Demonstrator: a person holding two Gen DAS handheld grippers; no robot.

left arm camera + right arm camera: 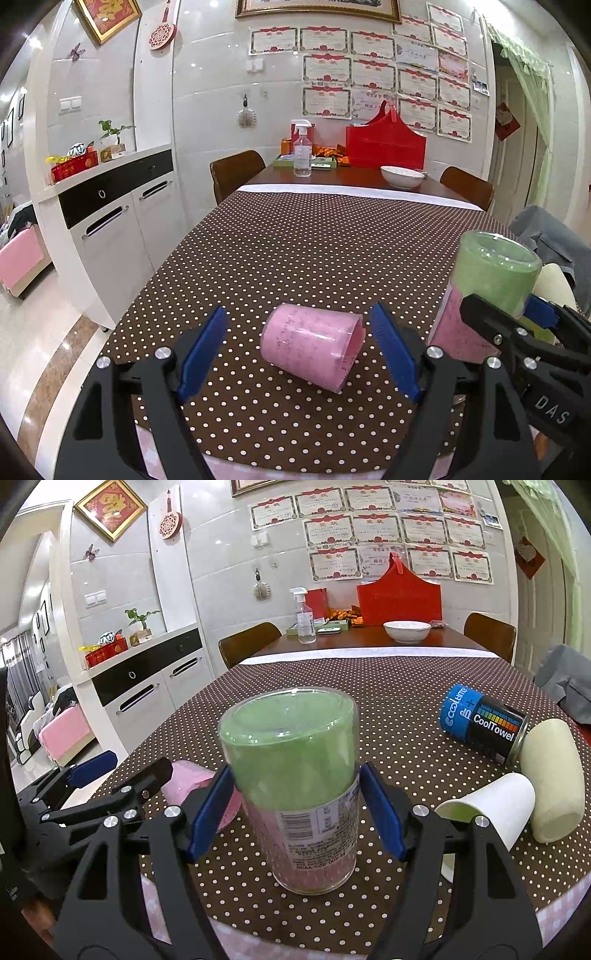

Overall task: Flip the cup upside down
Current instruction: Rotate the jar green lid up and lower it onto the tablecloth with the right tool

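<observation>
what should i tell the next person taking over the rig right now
Right gripper: fingers shut on the green cup, which stands upside down on the dotted tablecloth.
Left gripper: open, straddling the pink cup, not gripping.
Done: green cup looks flipped.
Left: release it. The pink cup lies on its side, likely next; the white paper cup also lies on its side.

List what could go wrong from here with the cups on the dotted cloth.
1. The right gripper clamps the green cup, a clear smooth tumbler that stands base up; if the blue pads let go unevenly, it may tip.
2. The pink cup lies on its side between the open fingers of the left gripper; it may roll away on contact.
3. The white paper cup lies near the table edge and could be knocked off.
</observation>
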